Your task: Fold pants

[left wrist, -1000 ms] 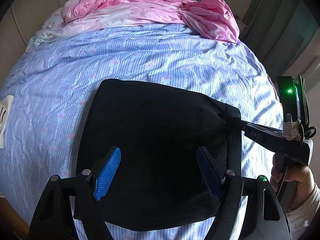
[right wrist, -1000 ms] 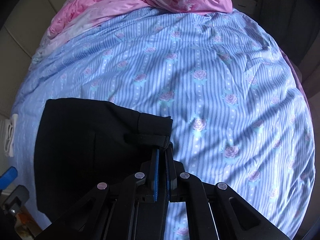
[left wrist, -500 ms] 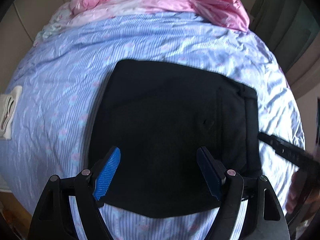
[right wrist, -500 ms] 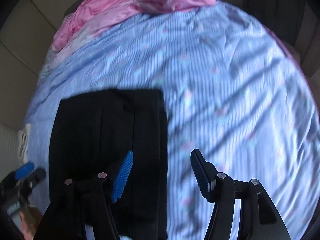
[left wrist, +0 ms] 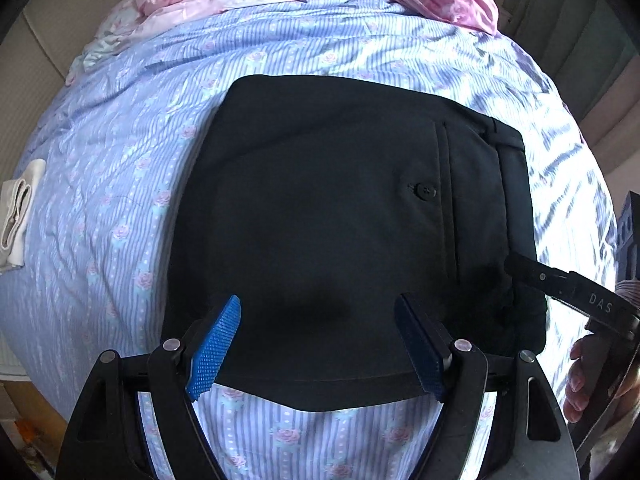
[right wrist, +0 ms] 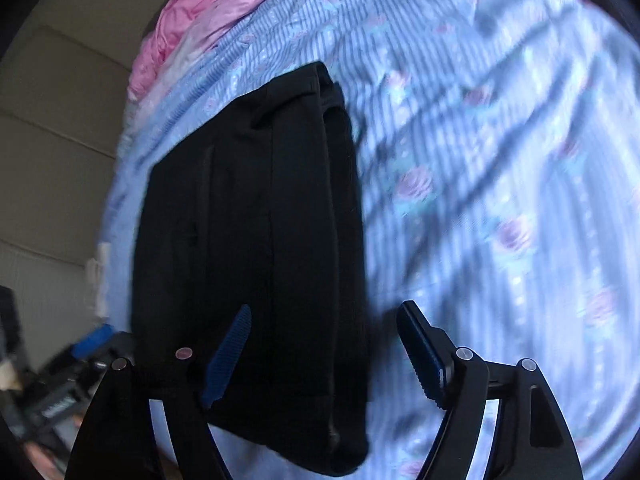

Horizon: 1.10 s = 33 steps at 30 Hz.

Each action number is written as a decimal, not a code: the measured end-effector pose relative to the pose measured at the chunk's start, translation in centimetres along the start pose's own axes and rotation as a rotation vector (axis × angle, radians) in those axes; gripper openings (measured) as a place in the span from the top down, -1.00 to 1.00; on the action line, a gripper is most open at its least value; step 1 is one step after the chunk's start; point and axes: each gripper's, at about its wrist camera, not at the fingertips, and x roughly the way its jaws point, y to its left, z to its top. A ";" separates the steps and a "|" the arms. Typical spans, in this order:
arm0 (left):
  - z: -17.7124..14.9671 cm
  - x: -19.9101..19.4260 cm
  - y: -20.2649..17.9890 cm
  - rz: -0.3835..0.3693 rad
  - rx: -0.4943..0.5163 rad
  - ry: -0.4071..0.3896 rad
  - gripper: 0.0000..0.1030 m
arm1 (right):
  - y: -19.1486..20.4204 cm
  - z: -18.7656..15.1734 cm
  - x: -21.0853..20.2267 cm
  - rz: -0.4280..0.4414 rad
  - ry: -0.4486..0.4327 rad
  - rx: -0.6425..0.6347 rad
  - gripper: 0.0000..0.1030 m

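While the pants (left wrist: 340,216) lay folded at the frame's centre on the bed (left wrist: 120,184), your right gripper (right wrist: 326,354) had just been opening, nothing between its jaws, the left gripper (left wrist: 320,344) spread empty, so you needed both lowered squarely onto the near edge.

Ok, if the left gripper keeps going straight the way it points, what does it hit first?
Most likely the folded black pants: the open left gripper points steeply down at their near part, though how far above it sits is unclear.

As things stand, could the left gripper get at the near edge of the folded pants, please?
Probably yes: the left gripper is open above the pants, whose near edge lies bare on the bedsheet.
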 end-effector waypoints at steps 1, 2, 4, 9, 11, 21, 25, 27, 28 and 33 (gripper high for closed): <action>0.0 0.2 -0.1 0.000 0.004 0.002 -0.53 | -0.5 -0.2 0.4 0.031 0.008 0.018 -0.48; 0.0 0.3 -0.3 0.000 0.008 0.003 -0.53 | -0.9 -0.3 0.8 0.059 0.017 0.035 -0.51; 0.0 0.5 -0.5 0.000 0.014 0.002 -0.53 | -1.7 -0.4 1.5 0.160 0.032 0.081 -0.53; 0.2 1.1 -1.0 0.011 0.017 -0.008 -0.53 | -3.7 0.4 3.4 0.342 0.066 0.153 -0.80; 0.4 1.5 -1.1 0.017 0.012 -0.008 -0.53 | -3.7 1.0 3.8 0.403 0.078 0.175 -0.82; 2.1 1.5 3.2 0.067 -0.029 -0.067 -0.53 | -1.3 3.1 6.8 0.447 0.092 0.185 -0.72; 4.0 2.2 8.0 0.079 -0.056 -0.097 -0.57 | -0.9 2.7 6.8 0.298 0.071 0.282 -0.19; 4.9 2.7 9.7 0.032 -0.050 -0.103 -0.64 | 1.4 2.4 6.4 0.164 0.040 0.233 -0.13; 5.4 3.1 10.8 -0.013 -0.071 -0.096 -0.65 | 2.6 2.4 6.3 0.095 0.022 0.201 -0.09; 6.8 5.6 15.2 -0.177 -0.179 -0.051 -0.66 | 7.3 2.7 6.6 -0.169 -0.005 0.091 0.03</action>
